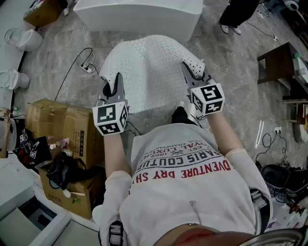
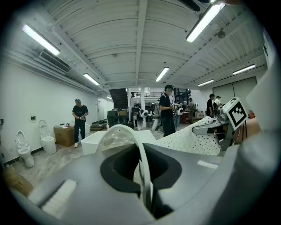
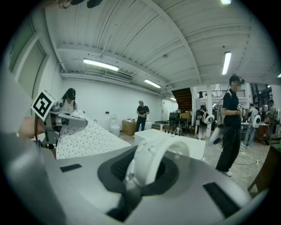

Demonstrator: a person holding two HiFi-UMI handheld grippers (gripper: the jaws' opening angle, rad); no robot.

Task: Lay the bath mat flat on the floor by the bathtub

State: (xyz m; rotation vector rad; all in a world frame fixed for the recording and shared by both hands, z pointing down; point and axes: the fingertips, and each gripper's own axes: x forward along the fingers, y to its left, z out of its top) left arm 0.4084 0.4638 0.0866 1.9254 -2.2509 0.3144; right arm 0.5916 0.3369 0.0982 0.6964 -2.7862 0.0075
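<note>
Near edge of the white perforated bath mat [image 1: 149, 72] hidden behind the person's printed white shirt [image 1: 187, 192], white bathtub [image 1: 139, 14] cut off at top, both arms stretched forward, left hand-held gripper [image 1: 117, 82] and right hand-held gripper [image 1: 193, 71] each pinched tight on a side edge of the mat, mat seemingly raised over the grey marbled floor [image 1: 231, 62] just before the tub

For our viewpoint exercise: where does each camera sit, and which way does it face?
Head view: on the person's head, looking steeply down at the bath mat and bathtub; arms, shirt, left gripper, right gripper show.
Left gripper view: on the left gripper, facing the hall along jaws shut on the bath mat.
Right gripper view: likewise from the right gripper, jaws shut on the bath mat.
Shared: both gripper views show the bathtub and the other gripper.
</note>
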